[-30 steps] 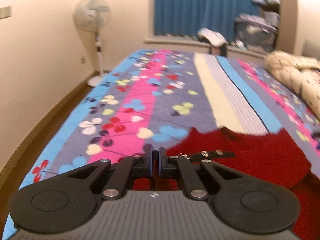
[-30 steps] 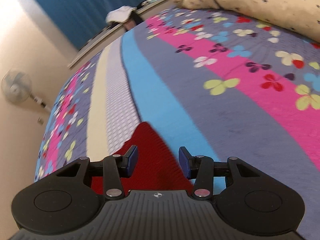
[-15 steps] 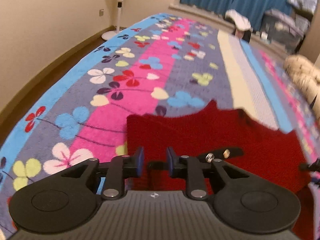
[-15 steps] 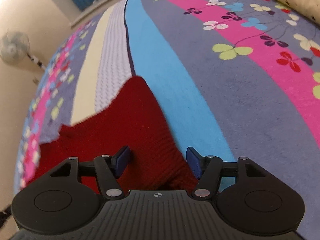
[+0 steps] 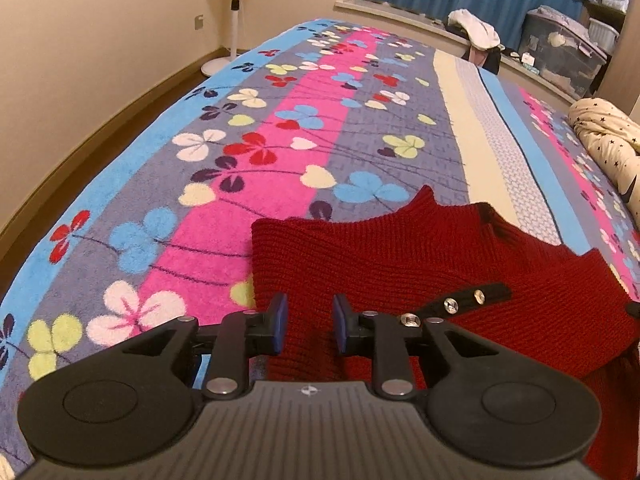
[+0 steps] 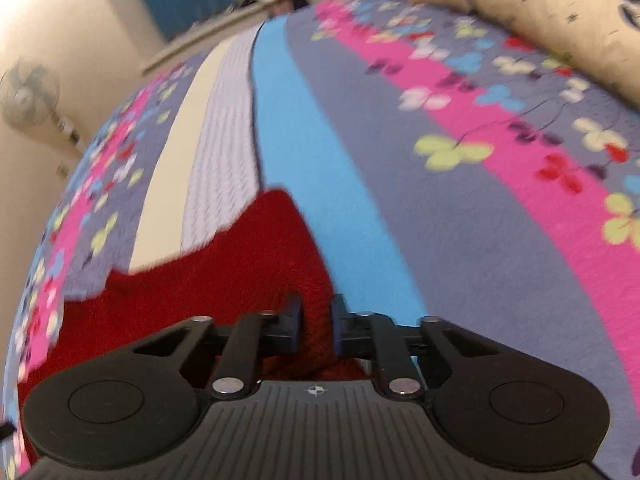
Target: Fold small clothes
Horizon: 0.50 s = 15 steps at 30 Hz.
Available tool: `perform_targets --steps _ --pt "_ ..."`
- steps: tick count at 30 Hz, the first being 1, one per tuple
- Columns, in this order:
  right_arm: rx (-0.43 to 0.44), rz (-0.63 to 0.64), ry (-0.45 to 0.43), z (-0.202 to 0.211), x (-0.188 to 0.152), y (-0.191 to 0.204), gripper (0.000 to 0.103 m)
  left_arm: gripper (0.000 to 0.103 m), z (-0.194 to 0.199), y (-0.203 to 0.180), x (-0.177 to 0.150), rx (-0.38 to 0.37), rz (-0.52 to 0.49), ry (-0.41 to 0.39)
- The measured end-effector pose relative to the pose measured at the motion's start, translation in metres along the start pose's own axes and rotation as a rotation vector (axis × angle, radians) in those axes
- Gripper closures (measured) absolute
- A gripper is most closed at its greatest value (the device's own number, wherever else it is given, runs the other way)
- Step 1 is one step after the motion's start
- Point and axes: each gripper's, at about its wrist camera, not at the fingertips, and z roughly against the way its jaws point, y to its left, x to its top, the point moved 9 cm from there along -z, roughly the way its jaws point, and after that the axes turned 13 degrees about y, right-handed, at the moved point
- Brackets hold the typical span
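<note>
A small red knit garment [image 5: 420, 252] lies flat on the flowered bedspread [image 5: 256, 168]. A black strap with metal snaps [image 5: 464, 300] lies on it. My left gripper [image 5: 307, 322] is open just above the garment's left part, near its left edge, with nothing between the fingers. In the right wrist view the garment [image 6: 224, 276] shows its right edge and a pointed corner. My right gripper [image 6: 317, 324] is partly open, its fingers either side of the knit fabric at that edge; the view is blurred.
The bedspread [image 6: 440, 200] stretches far ahead. A cream star-print quilt [image 5: 604, 140] lies bunched at the right side of the bed. A standing fan [image 5: 234, 8] is by the left wall. Blue curtains, a windowsill with clothes [image 5: 474, 34] and storage boxes are at the back.
My left gripper let go of the red garment and opened wider, drawing back above it. My right gripper's fingers came closer together around the garment's right edge.
</note>
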Motion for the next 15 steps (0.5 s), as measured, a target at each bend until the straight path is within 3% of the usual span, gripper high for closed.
perform_targets --steps 3,5,7,10,15 --pt "-0.014 0.018 0.030 -0.008 -0.004 -0.003 0.090 0.074 0.000 0.004 0.002 -0.009 0.022 0.005" --pt "-0.039 0.041 0.069 -0.017 -0.008 -0.004 0.087 0.060 -0.003 0.009 0.002 -0.014 0.053 0.019" --pt "-0.021 0.018 0.079 -0.018 -0.007 -0.007 0.074 0.047 -0.008 0.018 0.001 -0.025 0.100 0.043" --pt "0.025 0.006 0.106 -0.024 -0.011 -0.005 0.048 0.046 -0.020 0.032 -0.001 -0.045 0.171 0.083" --pt "0.055 0.020 0.136 -0.037 -0.020 -0.002 0.045 0.046 -0.037 0.042 -0.003 -0.125 0.244 0.120"
